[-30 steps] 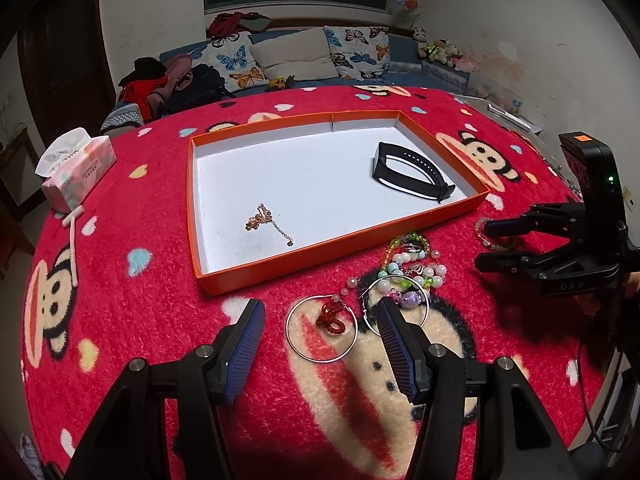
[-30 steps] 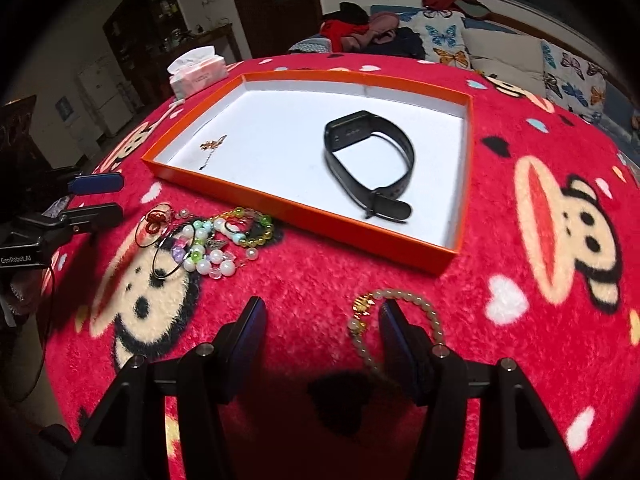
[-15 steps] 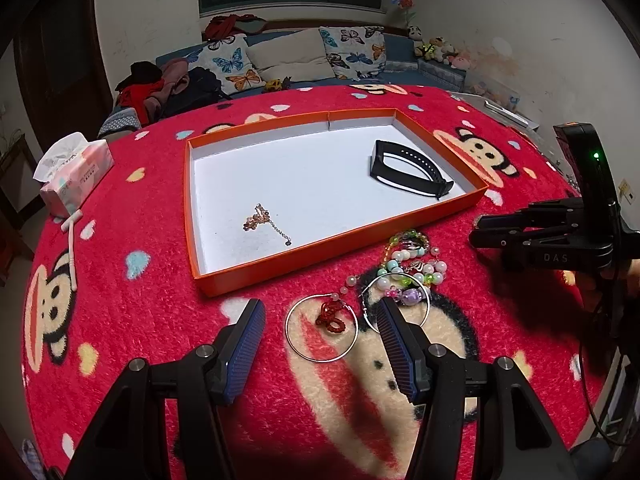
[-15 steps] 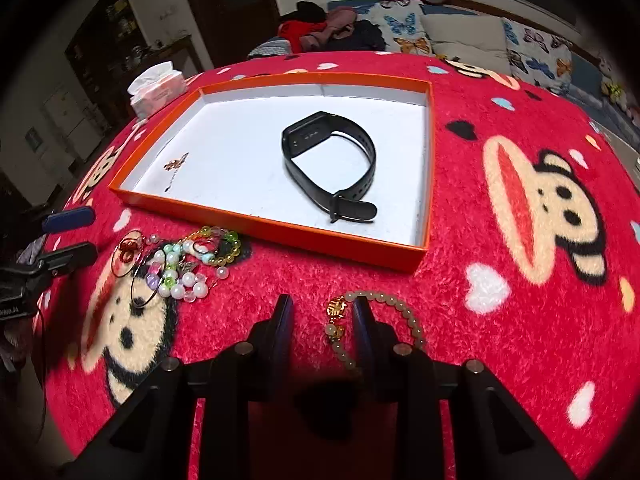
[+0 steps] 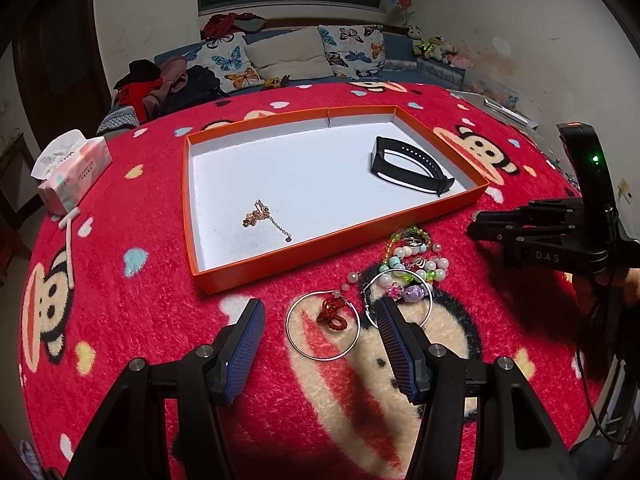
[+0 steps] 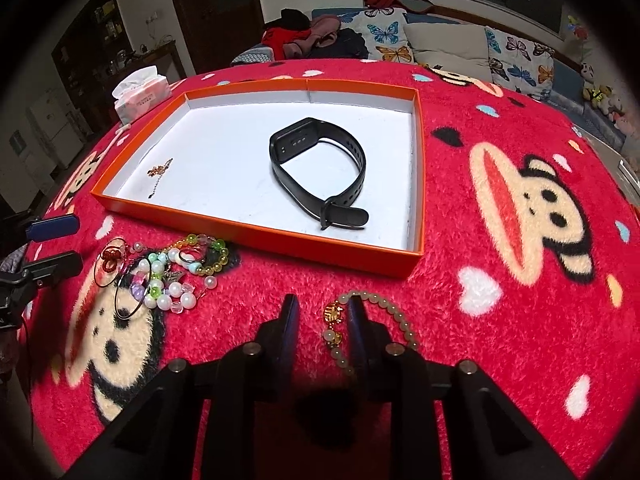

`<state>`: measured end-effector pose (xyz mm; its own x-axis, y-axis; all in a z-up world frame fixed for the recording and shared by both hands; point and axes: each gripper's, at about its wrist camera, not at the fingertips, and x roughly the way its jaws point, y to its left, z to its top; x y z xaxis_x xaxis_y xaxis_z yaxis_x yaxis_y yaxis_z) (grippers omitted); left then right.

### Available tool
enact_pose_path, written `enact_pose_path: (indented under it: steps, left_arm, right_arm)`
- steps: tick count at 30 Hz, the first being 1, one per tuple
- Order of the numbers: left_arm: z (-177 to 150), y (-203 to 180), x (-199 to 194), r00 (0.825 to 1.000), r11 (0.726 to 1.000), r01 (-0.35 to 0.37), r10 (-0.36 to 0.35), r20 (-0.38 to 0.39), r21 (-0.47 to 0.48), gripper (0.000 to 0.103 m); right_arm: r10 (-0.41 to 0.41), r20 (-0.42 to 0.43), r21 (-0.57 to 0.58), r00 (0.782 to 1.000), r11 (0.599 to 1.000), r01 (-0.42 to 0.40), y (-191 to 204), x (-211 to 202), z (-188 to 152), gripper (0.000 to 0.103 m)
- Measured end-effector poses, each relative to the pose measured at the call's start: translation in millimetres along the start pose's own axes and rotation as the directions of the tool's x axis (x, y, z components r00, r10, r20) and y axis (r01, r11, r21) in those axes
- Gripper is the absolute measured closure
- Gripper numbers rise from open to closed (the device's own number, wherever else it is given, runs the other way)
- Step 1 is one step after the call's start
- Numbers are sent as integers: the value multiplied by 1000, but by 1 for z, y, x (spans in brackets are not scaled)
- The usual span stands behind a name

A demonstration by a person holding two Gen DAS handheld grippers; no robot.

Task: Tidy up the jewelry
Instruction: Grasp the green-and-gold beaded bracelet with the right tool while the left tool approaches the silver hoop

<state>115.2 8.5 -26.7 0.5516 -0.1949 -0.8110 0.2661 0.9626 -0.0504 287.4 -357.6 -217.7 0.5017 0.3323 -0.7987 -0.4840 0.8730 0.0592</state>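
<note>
Right hand-held gripper [image 6: 320, 312] sits low over the red plush cover of the bench [image 6: 500, 320], its jaws narrowed around the near-left part of a pale bead bracelet [image 6: 394, 312], beside the gold charm [image 6: 333, 314]. A gap shows on the left side of the charm, and I cannot tell whether the pads press the beads yet. The bracelet lies just near of the orange tray [image 6: 256, 236], which holds a black wristband [image 6: 320, 172] and a thin gold chain [image 6: 158, 172].

Left hand-held gripper [image 5: 320, 328] hangs released, jaws wide, over a wire hoop with a red knot [image 5: 323, 326]; a tangle of coloured beads [image 5: 408, 264] lies just beyond, touching a second hoop.

The bracelet is probably light and limp: a string of smooth round beads that will sag and swing once lifted. Beads are slippery, so a pinch across a single one may roll off. The better hold, I judge, is across the strand next to the charm, where the bulkier piece stops it sliding through. The deep pile may snag it, so a straight lift suits.
</note>
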Motion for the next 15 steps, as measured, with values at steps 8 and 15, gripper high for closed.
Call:
enact_pose_path:
  steps: [8,15]
  left_arm:
    - [-1,-1,2,1000,1000,13,-13,-3,8,41]
    - [-4,-14,-4,997,996,80,-81,2,48,41]
  right_arm:
    - [-41,10,-62,999,997,42,6,0,-2,90]
    - [-19,16,-55,1000,998,20,1,-3,-4,91]
